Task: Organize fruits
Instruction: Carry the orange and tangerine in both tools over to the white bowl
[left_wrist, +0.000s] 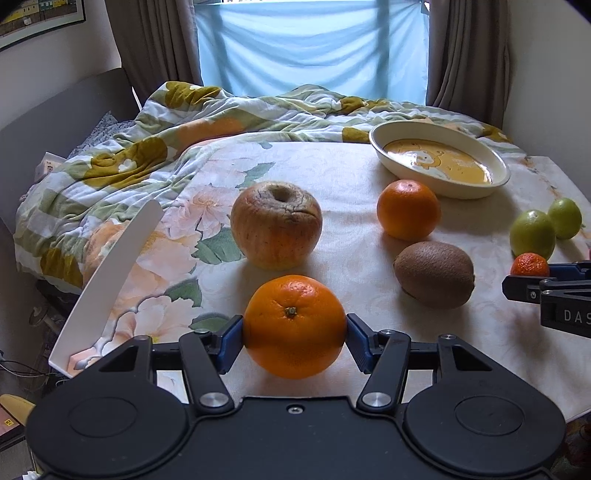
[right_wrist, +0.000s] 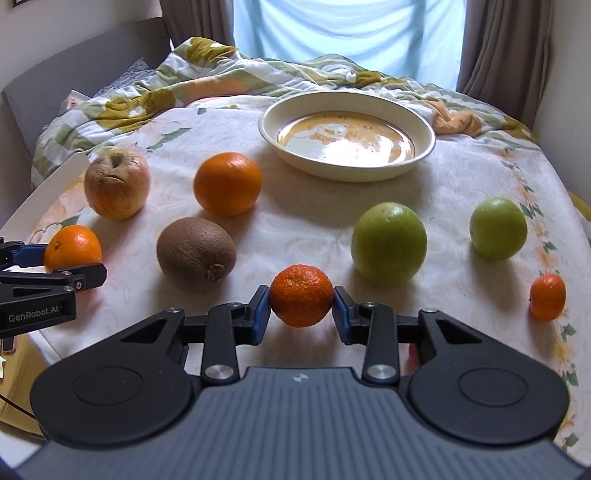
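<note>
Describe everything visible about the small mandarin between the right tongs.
The small mandarin is round, deep orange, with pebbly, dimpled peel and a faint pale stem scar on top. It looks whole and unpeeled. It sits between the blue pads of the right tongs, which are shut on it, one pad pressing each side. Whether it rests on the floral tablecloth or is just lifted cannot be told. The kiwi lies apart on its left, a green fruit apart on its right.

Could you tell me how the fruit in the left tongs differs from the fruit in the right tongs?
The orange in the left tongs is larger and smoother; the mandarin in the right tongs is smaller and bumpier. Both are orange citrus, each gripped between blue pads.
</note>
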